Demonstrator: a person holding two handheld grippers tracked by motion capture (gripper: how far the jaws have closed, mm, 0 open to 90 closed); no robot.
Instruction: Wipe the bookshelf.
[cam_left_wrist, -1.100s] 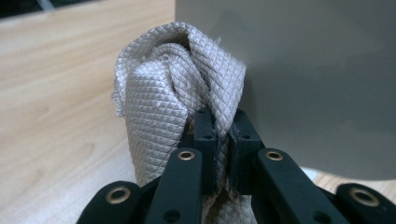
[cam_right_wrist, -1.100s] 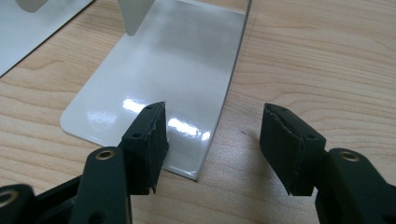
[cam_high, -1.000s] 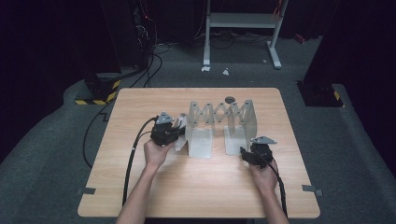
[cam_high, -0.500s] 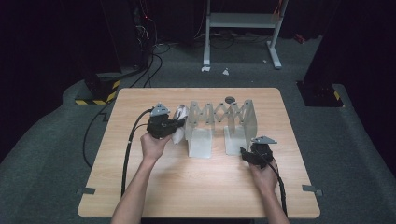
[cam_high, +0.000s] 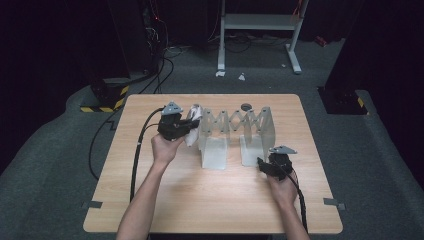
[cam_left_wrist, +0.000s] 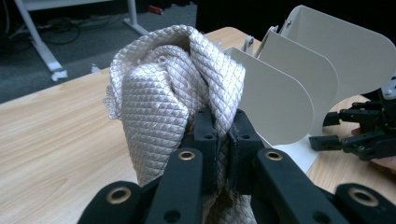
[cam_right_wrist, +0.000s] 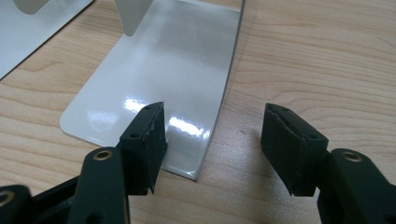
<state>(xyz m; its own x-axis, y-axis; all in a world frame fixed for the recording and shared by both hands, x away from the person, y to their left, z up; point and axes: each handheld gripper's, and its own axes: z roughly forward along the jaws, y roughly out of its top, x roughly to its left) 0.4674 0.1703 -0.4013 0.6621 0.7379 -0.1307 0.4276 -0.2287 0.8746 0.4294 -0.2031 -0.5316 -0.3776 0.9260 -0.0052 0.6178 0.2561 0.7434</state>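
The left gripper (cam_left_wrist: 223, 135) is clamped on a bunched white quilted cloth (cam_left_wrist: 168, 93), its two black jaws pinched close together with the fabric squeezed between them and bulging out above. In the high view the left gripper (cam_high: 186, 131) holds the cloth (cam_high: 194, 125) up off the wooden table (cam_high: 150, 200), just beside the left end of a white folding rack (cam_high: 235, 131) with upright rounded dividers. From the left gripper view those dividers (cam_left_wrist: 280, 100) stand right behind the cloth, one after another.

The right gripper (cam_right_wrist: 212, 144) has its jaws wide apart with nothing between them — one jaw hovers over the glossy white base plate (cam_right_wrist: 168, 79) of the rack, the other over bare wood. In the high view the right gripper (cam_high: 265, 167) sits low at the front right foot of the rack, held in the right hand (cam_high: 282, 189). A small dark round object (cam_high: 246, 106) lies on the table behind the rack; what it is cannot be told.
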